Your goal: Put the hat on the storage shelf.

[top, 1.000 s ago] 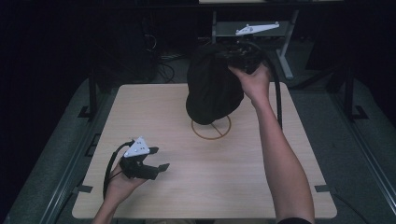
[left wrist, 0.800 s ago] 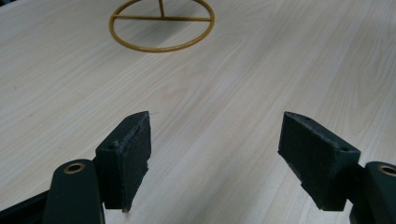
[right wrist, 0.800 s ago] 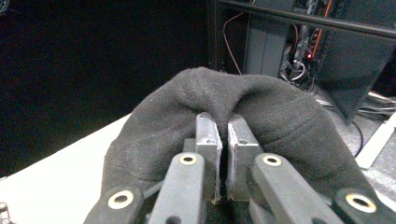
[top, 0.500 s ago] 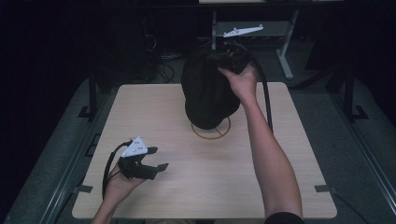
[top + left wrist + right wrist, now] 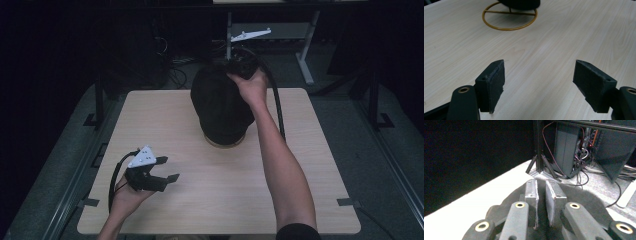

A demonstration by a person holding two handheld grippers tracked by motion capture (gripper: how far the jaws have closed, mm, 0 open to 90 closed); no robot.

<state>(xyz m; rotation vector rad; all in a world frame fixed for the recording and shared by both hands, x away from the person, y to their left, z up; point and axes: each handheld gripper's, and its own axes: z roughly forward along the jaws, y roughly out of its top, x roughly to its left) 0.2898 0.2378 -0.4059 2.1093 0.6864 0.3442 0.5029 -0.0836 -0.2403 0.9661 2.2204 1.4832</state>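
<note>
High view showed a black cap (image 5: 220,107), rounded and matte, sitting over a gold wire stand (image 5: 225,142) at the far middle of the wooden table (image 5: 310,165). The right gripper (image 5: 243,65) was clenched on the cap's far top edge, dark fabric pinched between its nearly closed jaws. The left gripper (image 5: 167,170) rested near the table's left edge, jaws spread wide, holding nothing.

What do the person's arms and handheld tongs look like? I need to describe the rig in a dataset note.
Both forearms are bare; a dark sleeve edge shows at the right upper arm. The left tongs are black, with a grey three-cornered plate carrying small dark dots, and a black cable looping back. The right tongs have grey pads, black arms and brass-coloured rivets; a thick black cable trails from them.
</note>
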